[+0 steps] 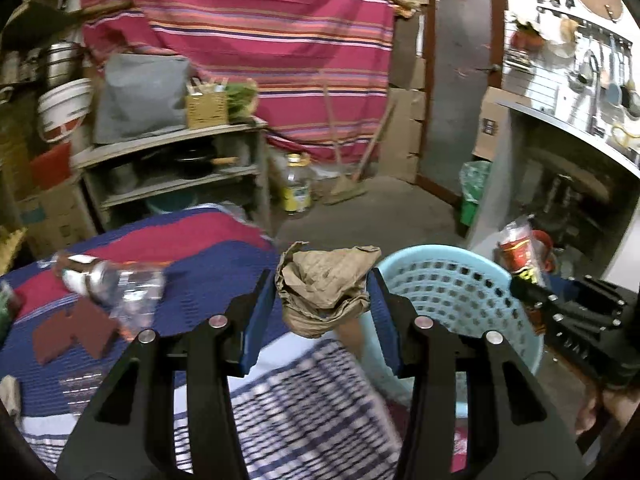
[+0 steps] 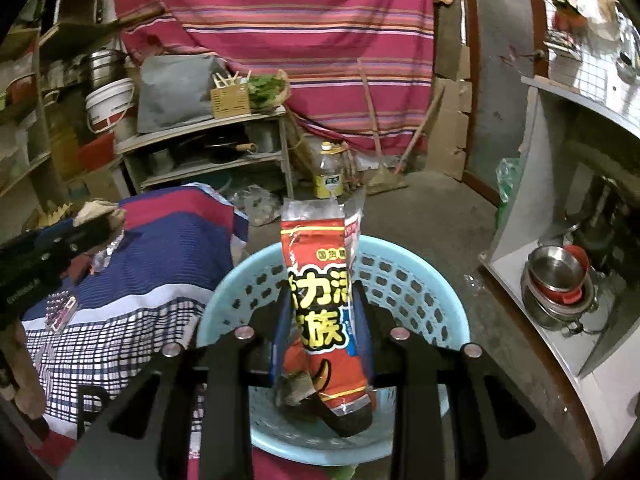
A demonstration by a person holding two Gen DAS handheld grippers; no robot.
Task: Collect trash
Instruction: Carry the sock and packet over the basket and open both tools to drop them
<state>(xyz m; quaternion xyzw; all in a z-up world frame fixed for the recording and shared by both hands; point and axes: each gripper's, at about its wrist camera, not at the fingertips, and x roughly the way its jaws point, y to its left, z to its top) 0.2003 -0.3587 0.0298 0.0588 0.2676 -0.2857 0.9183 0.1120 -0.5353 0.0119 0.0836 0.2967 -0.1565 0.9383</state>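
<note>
Lying left of the blue basket, a blurred bottle, possibly plastic, rests on the striped cloth. Nearer the basket's left rim, the left gripper clamps a crumpled brown paper. Over the basket, the right gripper pinches a red snack wrapper.

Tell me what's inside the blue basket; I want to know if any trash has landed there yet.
In the basket, little shows: part of its bare floor near the front. The red wrapper held in the right gripper covers the middle, so anything under it is hidden.
</note>
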